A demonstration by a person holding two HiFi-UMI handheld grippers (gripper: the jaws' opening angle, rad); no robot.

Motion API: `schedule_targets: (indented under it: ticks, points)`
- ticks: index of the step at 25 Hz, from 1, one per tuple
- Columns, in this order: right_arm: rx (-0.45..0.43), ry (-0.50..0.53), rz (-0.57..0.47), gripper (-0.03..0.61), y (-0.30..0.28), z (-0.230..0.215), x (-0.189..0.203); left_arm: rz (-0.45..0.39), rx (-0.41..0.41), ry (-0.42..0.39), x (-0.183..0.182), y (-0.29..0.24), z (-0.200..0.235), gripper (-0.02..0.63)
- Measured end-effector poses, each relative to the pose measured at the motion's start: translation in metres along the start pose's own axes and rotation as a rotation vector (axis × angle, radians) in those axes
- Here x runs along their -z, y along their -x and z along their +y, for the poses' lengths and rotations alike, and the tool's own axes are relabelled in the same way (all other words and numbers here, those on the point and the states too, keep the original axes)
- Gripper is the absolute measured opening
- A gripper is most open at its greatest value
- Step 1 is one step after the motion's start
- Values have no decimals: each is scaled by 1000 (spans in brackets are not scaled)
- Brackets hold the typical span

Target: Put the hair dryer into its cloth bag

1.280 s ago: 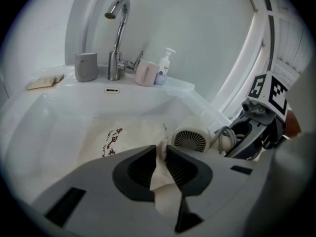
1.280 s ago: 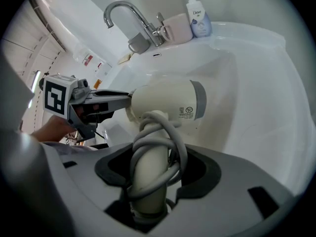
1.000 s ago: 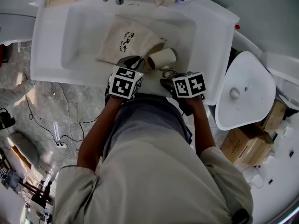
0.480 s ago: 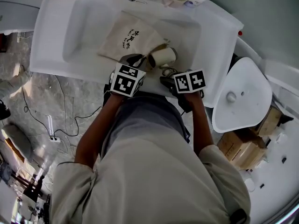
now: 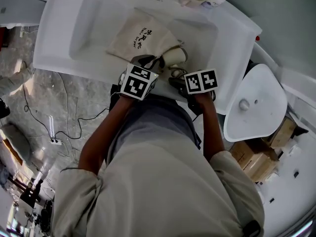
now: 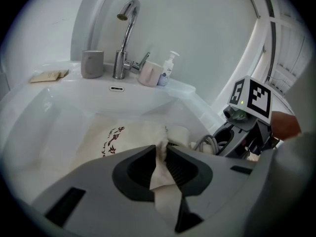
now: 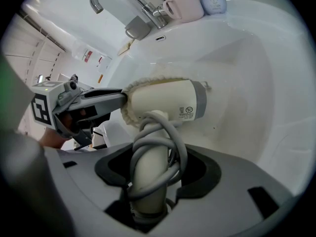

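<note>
Sink (image 5: pixel 74 33) holds cloth bag (image 5: pixel 140 36) partly hiding hair dryer (image 5: pixel 174 57).

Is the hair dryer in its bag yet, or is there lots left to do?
Not yet. Done: both things are picked up. In hand: the left gripper pinches the edge of the cloth bag, and the right gripper grips the handle of the hair dryer, one end of which sits at the bag's mouth. Left: slide the rest in; most of it shows outside.
</note>
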State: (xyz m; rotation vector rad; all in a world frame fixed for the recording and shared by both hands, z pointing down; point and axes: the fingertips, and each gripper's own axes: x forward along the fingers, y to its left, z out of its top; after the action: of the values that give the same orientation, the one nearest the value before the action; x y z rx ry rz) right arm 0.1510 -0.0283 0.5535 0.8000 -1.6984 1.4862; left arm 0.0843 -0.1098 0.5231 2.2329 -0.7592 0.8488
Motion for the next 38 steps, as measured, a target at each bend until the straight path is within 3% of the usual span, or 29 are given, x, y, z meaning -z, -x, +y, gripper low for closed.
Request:
schedule_targets:
  ticks: [21, 38]
  points:
    - [-9, 56, 59, 253, -17, -2, -11, -2, 16, 39, -1, 3, 1, 69]
    - [44, 127, 96, 253, -28, -7, -22, 1, 52, 58, 3, 1, 1, 69]
